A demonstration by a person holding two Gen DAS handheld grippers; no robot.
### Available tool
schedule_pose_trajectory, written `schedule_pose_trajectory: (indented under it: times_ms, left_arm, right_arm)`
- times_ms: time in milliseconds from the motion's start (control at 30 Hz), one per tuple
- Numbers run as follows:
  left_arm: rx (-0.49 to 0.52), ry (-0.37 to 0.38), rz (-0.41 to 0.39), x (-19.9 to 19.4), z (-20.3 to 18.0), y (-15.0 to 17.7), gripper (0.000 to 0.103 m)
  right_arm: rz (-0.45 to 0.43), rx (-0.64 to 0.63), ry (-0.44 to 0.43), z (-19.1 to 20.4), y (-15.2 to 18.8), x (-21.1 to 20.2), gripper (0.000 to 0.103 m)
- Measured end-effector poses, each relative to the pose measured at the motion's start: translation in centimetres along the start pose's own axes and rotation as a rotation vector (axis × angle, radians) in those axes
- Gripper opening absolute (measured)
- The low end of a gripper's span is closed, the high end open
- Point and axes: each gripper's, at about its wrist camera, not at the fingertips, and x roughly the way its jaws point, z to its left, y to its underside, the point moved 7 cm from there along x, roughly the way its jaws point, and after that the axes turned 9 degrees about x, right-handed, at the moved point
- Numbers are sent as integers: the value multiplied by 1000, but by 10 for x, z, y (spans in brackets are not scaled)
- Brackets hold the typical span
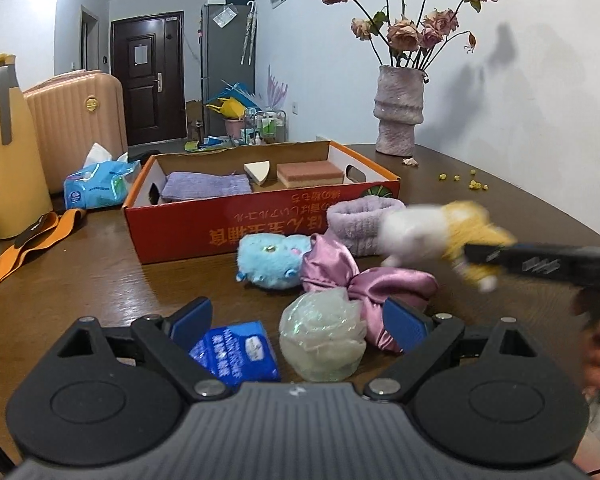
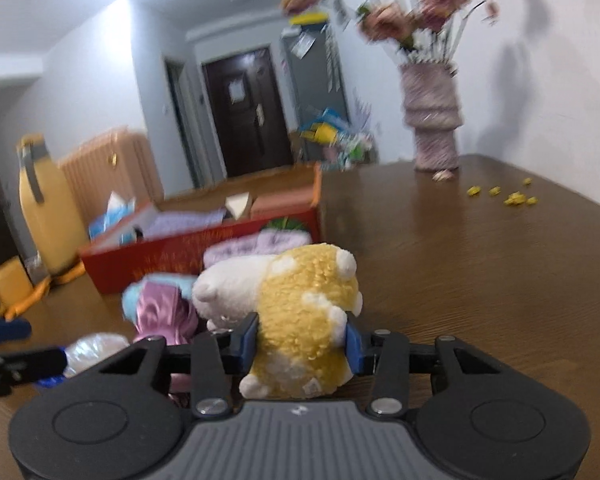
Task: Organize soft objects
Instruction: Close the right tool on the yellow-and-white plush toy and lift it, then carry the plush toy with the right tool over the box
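Note:
My right gripper (image 2: pixel 302 340) is shut on a yellow and white plush toy (image 2: pixel 300 300), its blue pads pressing both flanks. In the left wrist view that plush toy (image 1: pixel 440 232) is blurred, right of the red cardboard box (image 1: pixel 260 216), with the right gripper (image 1: pixel 540 264) behind it. My left gripper (image 1: pixel 296 312) stands open low over the table. Between its fingers lie a clear mesh pouf (image 1: pixel 322 340) and a blue tissue pack (image 1: pixel 236 352), neither gripped. Beyond them lie a blue plush (image 1: pixel 268 260), a pink satin scrunchie (image 1: pixel 340 276) and a lilac fluffy band (image 1: pixel 356 220).
The box holds a purple cloth (image 1: pixel 206 186), a white wedge sponge (image 1: pixel 257 171) and a pink sponge (image 1: pixel 310 173). A vase of dried roses (image 1: pixel 398 116) stands at the back right, yellow crumbs (image 1: pixel 476 184) near it. A yellow jug (image 1: pixel 8 152), orange strap (image 1: pixel 20 248) and tissues (image 1: pixel 100 184) sit left.

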Motion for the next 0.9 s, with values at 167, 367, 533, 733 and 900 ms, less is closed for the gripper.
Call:
schedule_pose_trajectory:
  times_ms: [167, 367, 533, 733, 900]
  left_arm:
    - [-9, 76, -38, -30, 0, 15, 94]
    - [30, 160, -91, -60, -6, 50, 94]
    - [-16, 128, -50, -65, 8, 81, 84]
    - [-92, 157, -42, -63, 16, 89, 67]
    - [-87, 171, -57, -62, 12, 90, 63]
  right_arm:
    - [-54, 32, -111, 5, 6, -65, 42]
    - [99, -71, -360, 69, 62, -95, 43]
    - [155, -208, -318, 95, 101, -79, 44]
    - [140, -217, -320, 107, 110, -77, 65]
    - [123, -225, -312, 98, 117, -88, 69]
